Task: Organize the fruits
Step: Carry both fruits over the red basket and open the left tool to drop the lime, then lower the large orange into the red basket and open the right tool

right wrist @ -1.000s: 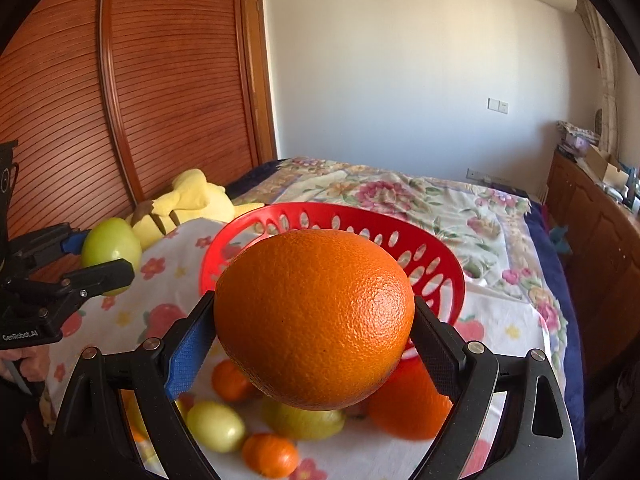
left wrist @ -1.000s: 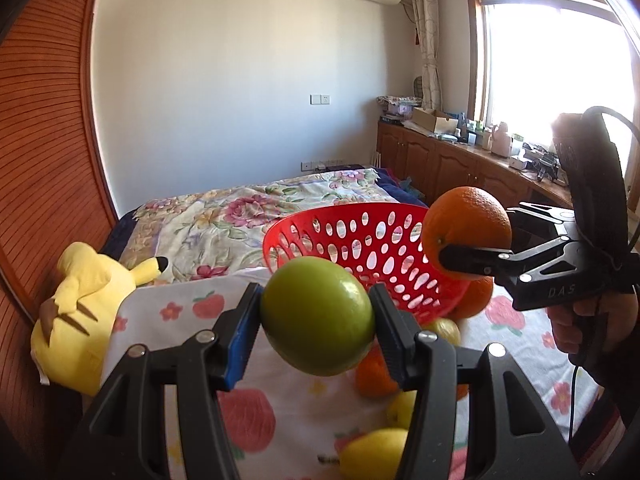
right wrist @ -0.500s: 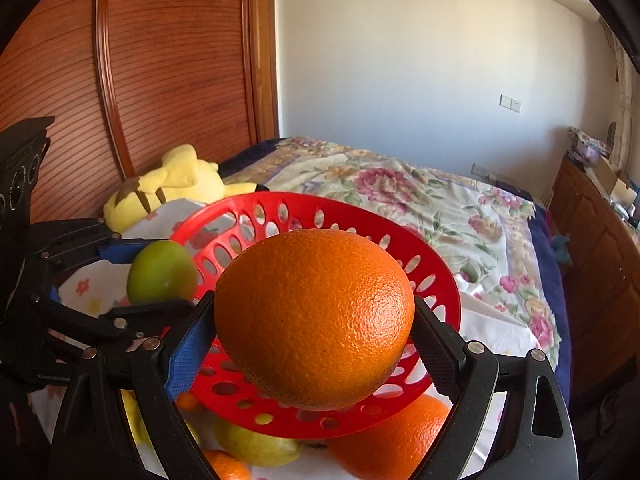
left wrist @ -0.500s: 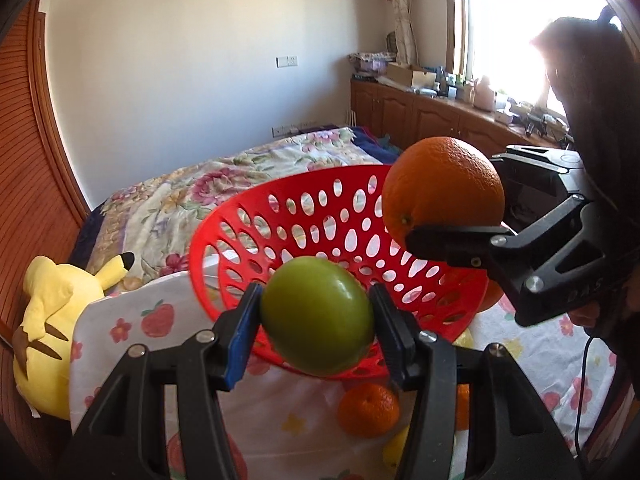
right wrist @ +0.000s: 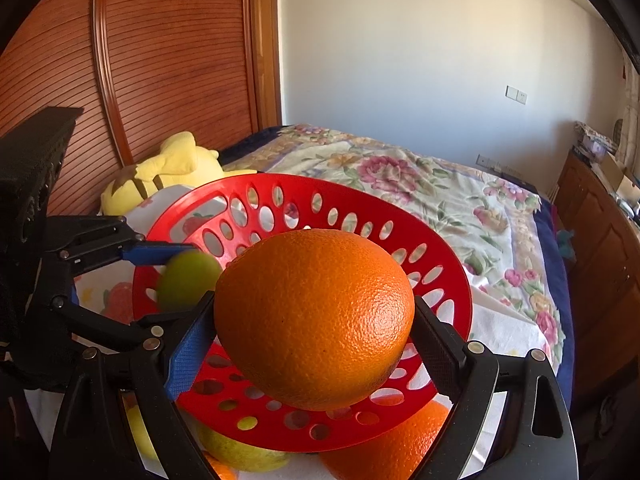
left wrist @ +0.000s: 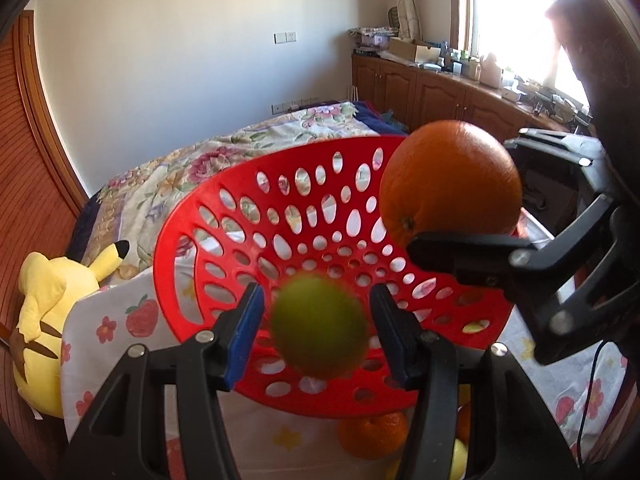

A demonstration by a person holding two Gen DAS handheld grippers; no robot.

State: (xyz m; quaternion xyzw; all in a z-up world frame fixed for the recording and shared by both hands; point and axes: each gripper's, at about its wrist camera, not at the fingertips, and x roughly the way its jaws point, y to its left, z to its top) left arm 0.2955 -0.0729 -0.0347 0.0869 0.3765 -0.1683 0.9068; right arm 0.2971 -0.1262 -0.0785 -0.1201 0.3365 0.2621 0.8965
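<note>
The green fruit (left wrist: 319,325) was seen blurred, released between the spread left gripper (left wrist: 316,320) pads over the red basket (left wrist: 240,216). The orange (right wrist: 314,318) was clamped in the right gripper (right wrist: 314,344).

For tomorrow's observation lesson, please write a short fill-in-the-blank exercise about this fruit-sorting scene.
1. The right gripper is shut on an ____.
2. The blurred green fruit sits between the left gripper's open fingers, over the ____ basket.
3. The plush toy beside the basket is ____.

Missing words: orange; red; yellow
</note>
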